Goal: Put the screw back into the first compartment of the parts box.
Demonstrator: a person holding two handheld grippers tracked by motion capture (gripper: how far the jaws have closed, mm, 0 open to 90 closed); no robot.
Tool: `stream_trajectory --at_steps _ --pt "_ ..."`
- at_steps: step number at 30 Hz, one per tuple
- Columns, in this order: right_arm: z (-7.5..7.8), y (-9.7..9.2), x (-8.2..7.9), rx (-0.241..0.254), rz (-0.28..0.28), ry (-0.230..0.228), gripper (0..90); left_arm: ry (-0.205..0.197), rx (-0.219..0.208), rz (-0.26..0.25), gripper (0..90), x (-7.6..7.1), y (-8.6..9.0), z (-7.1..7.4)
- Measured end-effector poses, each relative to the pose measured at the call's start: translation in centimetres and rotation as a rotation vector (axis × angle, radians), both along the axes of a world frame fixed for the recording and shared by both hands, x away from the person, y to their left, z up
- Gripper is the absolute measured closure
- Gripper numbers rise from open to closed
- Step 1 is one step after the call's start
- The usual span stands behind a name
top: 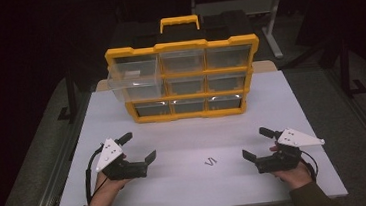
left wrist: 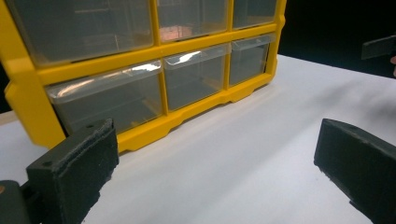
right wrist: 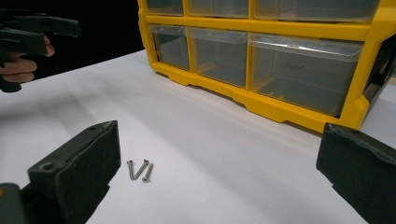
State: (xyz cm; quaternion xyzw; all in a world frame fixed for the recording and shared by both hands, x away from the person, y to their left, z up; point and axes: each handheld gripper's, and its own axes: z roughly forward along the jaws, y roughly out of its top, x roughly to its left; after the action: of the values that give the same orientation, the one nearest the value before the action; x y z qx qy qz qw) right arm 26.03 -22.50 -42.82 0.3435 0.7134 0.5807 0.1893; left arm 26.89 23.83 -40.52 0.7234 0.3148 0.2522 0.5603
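1. The left tongs [top: 140, 147] hover low at the lower left of the high view, jaws spread wide and holding nothing. The drawer [top: 134, 80] at the upper left of the yellow organizer [top: 184, 79] stands pulled out, so these tongs are best kept free to steady that drawer or push it shut later.
2. The screws [top: 210, 161] lie loose on the white surface [top: 183, 133] at lower centre, between the two tongs and well in front of the organizer. In the right gripper view they sit just beside the left-hand jaw, touching one another.
3. The right tongs [top: 256, 142] wait at the lower right, jaws also wide apart and empty. They are nearest the screws, so the pickup probably falls to them: come down with one jaw on each side of a single screw, close across its shank, and lift straight up so the others are not scattered.
4. Count: three screws [right wrist: 139, 170]; one organizer with nine clear drawers in three rows of three, one drawer open; two tongs.
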Motion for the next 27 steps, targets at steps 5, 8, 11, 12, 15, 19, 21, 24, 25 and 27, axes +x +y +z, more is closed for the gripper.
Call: stream_trajectory --at_steps 5,8,11,12,15,19,21,24,25,27 --pt "0.0 0.0 0.0 0.000 0.000 -0.002 0.0 0.007 -0.004 0.008 0.0 -0.7 0.9 -0.3" --pt "0.0 0.0 0.0 -0.001 0.002 -0.001 0.0 0.002 -0.002 0.007 0.0 -1.1 1.3 -0.4" --pt "0.0 0.0 0.0 0.000 0.002 -0.001 0.0 0.004 -0.004 0.009 0.0 -1.3 1.6 -0.4" --pt "0.0 0.0 0.0 -0.002 0.001 -0.002 0.0 -0.003 -0.004 0.009 0.0 -1.6 1.9 -0.4" --pt "0.0 0.0 0.0 0.002 -0.002 -0.001 0.0 -0.005 0.002 0.009 0.0 -2.0 2.3 -0.5" --pt "0.0 0.0 0.1 -0.008 0.002 0.004 0.0 0.006 -0.009 0.018 0.0 -2.2 2.6 -0.7" --pt "0.1 0.1 0.1 -0.013 0.006 0.007 0.0 0.000 -0.003 0.011 0.0 -2.2 2.6 -0.7" --pt "0.3 0.3 0.2 -0.017 0.010 0.011 0.0 -0.002 0.000 0.011 0.0 -2.2 2.5 -0.6" --pt "0.4 0.4 0.2 -0.020 0.014 0.013 0.0 -0.002 0.000 0.011 0.0 -2.2 2.5 -0.6" --pt "0.4 0.4 0.3 -0.021 0.018 0.014 0.0 -0.004 -0.009 0.010 0.0 -2.2 2.5 -0.6"
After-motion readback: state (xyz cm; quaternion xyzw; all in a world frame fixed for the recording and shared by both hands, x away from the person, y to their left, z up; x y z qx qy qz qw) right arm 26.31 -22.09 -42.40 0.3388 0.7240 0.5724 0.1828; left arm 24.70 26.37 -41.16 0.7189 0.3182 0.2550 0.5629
